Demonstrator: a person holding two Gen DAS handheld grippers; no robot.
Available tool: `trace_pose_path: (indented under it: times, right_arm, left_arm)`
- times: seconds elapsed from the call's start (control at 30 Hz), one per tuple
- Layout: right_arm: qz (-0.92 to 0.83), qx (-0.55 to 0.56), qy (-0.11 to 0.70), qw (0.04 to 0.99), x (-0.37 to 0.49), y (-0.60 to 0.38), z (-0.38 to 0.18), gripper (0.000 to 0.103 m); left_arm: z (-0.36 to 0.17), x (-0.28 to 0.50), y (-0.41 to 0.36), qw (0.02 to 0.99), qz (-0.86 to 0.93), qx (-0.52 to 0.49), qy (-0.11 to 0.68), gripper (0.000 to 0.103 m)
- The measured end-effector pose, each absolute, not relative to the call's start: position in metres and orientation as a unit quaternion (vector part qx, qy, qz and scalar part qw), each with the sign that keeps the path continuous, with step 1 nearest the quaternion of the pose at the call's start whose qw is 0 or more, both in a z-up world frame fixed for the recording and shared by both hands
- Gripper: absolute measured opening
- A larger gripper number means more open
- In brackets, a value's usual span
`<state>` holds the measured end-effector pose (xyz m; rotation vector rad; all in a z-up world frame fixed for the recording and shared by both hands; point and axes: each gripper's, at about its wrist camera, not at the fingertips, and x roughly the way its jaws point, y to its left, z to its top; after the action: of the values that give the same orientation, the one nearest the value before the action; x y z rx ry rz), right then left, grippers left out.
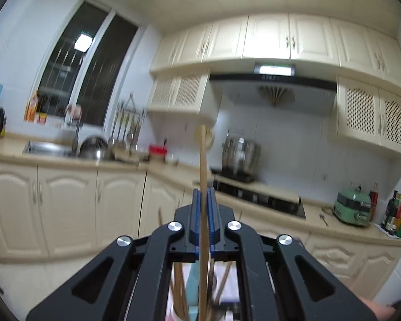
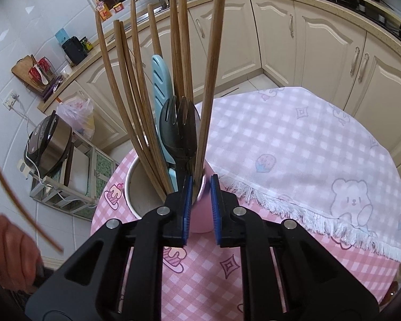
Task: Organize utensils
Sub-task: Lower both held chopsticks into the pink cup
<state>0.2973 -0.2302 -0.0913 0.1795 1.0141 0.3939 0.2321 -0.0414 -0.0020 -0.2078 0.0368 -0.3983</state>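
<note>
My right gripper [image 2: 201, 178] is shut on the rim of a pink cup [image 2: 200, 222] that stands on the round table [image 2: 200, 281]. In the cup stand several wooden chopsticks [image 2: 136, 85], a light blue utensil [image 2: 161, 80] and a black fork [image 2: 177, 128]. My left gripper [image 1: 203, 191] points level across the kitchen and is shut on a long wooden utensil [image 1: 203, 155], held upright above the cup [image 1: 189, 294]. That same wooden utensil [image 2: 21, 200] shows as a thin curved stick at the left of the right wrist view, above a hand [image 2: 10, 254].
A pale checked cloth with bears [image 2: 294, 139] lies over the pink tablecloth to the right of the cup. A rice cooker [image 2: 50, 147] sits on a low shelf left of the table. Cabinets ring the room, with a sink [image 1: 48, 148], hob [image 1: 259, 198] and steel pot [image 1: 240, 152] on the counter.
</note>
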Motion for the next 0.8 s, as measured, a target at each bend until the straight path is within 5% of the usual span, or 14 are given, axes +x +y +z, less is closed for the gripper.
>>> trace_pose_path:
  times: [0.8]
  right_arm:
    - [0.192,0.092,0.479,0.852,0.305,-0.233,-0.093,0.015]
  left_arm:
    - [-0.058,0.298,-0.065,0.975,-0.195,-0.101,0.034,0.006]
